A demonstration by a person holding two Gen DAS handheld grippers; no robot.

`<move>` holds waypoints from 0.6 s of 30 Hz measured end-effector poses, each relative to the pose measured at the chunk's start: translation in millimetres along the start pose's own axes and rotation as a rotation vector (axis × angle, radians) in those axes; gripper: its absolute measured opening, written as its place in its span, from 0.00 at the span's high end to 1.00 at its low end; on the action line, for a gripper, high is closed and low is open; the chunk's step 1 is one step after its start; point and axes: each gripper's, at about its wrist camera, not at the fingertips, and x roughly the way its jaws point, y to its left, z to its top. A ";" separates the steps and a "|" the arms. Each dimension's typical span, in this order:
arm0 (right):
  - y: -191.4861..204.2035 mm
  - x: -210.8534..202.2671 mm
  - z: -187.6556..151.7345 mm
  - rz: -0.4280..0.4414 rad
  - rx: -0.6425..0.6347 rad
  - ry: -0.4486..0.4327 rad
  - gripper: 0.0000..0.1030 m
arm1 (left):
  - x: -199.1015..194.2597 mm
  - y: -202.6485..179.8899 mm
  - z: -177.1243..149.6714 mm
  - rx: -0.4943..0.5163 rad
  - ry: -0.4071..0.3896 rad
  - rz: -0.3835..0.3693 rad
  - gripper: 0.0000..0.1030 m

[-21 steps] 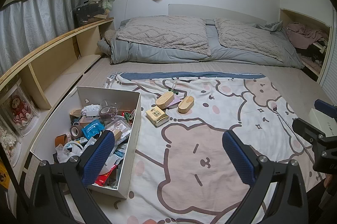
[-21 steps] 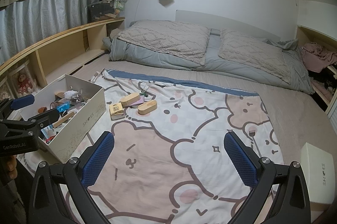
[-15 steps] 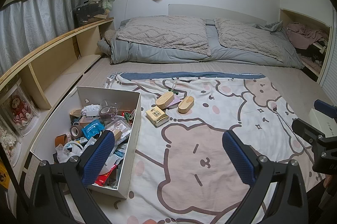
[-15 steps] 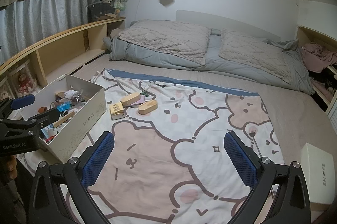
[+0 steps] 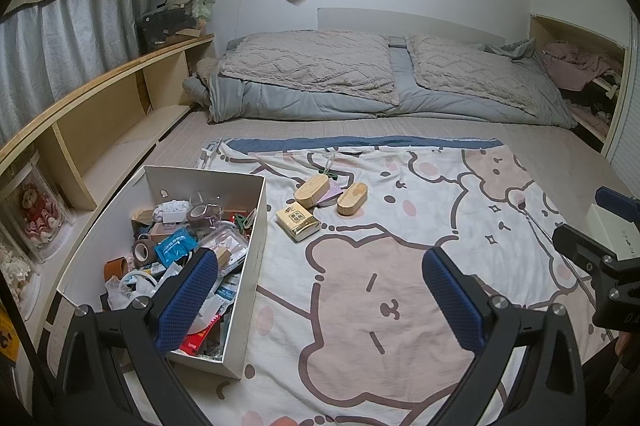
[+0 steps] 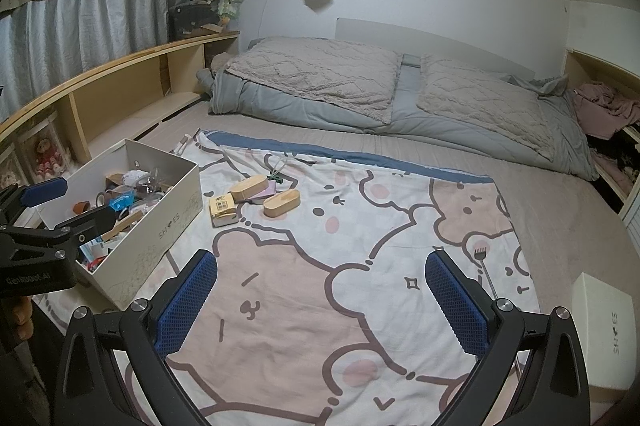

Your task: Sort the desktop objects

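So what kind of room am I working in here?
A bedroom, most likely: you are working on a bed with two pillows at its head, a cartoon bear blanket spread over it, and a curtained window above a wooden shelf along the side.

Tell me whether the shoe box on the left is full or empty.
Nearly full. The open white shoe box has no lid and is crowded with tape rolls, packets and small clutter almost up to its rim.

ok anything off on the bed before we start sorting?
Nothing spilled or damaged. The shoebox is heaped with clutter, and a yellow packet, two wooden cases and a pink item lie loose on the blanket. Both grippers open, empty.
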 end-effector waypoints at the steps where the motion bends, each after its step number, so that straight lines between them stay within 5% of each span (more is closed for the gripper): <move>1: -0.5 0.0 0.2 0.000 0.000 0.000 0.00 | -0.1 -0.3 0.2 0.002 -0.001 0.001 0.00; 18: 2.6 0.9 0.0 0.014 0.026 -0.018 0.00 | -8.2 12.8 23.8 -0.016 -0.059 0.004 0.00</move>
